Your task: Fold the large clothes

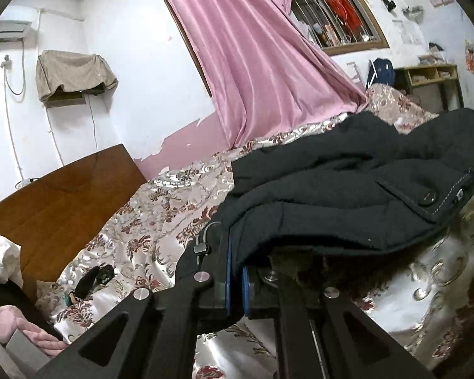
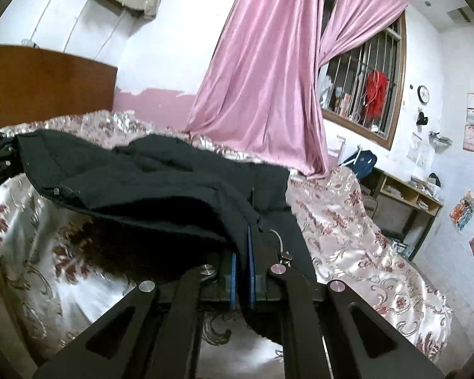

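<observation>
The left gripper (image 1: 236, 279) has its blue-padded jaws closed on an edge of the black coat (image 1: 347, 186), the cloth pinched between the pads and hanging down below them. The right gripper (image 2: 243, 271) likewise has its jaws pressed together on the black coat (image 2: 148, 183), a fold of dark fabric running between the pads and down past them. The coat is lifted along this gripped side, stretched between the two grippers, while its far part lies on the floral bedspread (image 1: 161, 214) toward the side of the bed by the pink curtain (image 1: 252, 63). A buttoned pocket flap (image 1: 426, 199) shows on the coat in the left wrist view. The wooden headboard (image 1: 57, 202) stands at the bed's end, and a small dark object (image 1: 93, 279) lies on the bedspread near it.
</observation>
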### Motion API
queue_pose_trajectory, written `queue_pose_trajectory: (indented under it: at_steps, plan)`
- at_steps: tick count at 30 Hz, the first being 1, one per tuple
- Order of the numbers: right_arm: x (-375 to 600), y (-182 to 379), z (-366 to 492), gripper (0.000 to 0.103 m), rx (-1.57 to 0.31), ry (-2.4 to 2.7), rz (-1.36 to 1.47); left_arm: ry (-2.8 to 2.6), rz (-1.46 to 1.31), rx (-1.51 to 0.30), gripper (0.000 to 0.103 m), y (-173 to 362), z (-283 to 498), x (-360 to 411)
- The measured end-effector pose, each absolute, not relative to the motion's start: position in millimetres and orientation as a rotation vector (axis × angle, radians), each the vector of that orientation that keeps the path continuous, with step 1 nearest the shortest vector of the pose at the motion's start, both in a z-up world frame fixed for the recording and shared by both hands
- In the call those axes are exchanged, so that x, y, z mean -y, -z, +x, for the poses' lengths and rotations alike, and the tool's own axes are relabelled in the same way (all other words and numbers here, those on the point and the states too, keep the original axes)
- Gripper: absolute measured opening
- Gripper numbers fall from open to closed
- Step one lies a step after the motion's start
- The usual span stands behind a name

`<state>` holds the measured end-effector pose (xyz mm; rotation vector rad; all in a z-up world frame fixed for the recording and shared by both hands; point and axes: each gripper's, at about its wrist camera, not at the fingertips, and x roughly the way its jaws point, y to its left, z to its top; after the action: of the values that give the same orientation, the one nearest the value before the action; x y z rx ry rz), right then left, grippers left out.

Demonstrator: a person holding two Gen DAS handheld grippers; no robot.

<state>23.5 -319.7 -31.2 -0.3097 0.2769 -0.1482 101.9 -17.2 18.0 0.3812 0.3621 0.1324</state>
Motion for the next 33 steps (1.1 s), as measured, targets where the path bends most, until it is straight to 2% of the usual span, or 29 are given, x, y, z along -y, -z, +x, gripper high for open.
queue_pose_trajectory:
  at_steps: [12,22,33]
  plan:
    - [317.3,-24.7,11.1,0.005,-0.154,0.146,-0.276,-0.109,0.41,-0.234,0.005,-85.3,112.6,20.8]
    - [330.7,-69.8,79.5,0.005,-0.146,0.152,-0.323,-0.076,0.406,-0.201,0.005,-119.7,170.5,31.8]
    - [334.5,-83.3,159.2,0.005,-0.161,0.143,-0.394,-0.091,0.444,-0.254,0.006,-127.2,249.6,44.3]
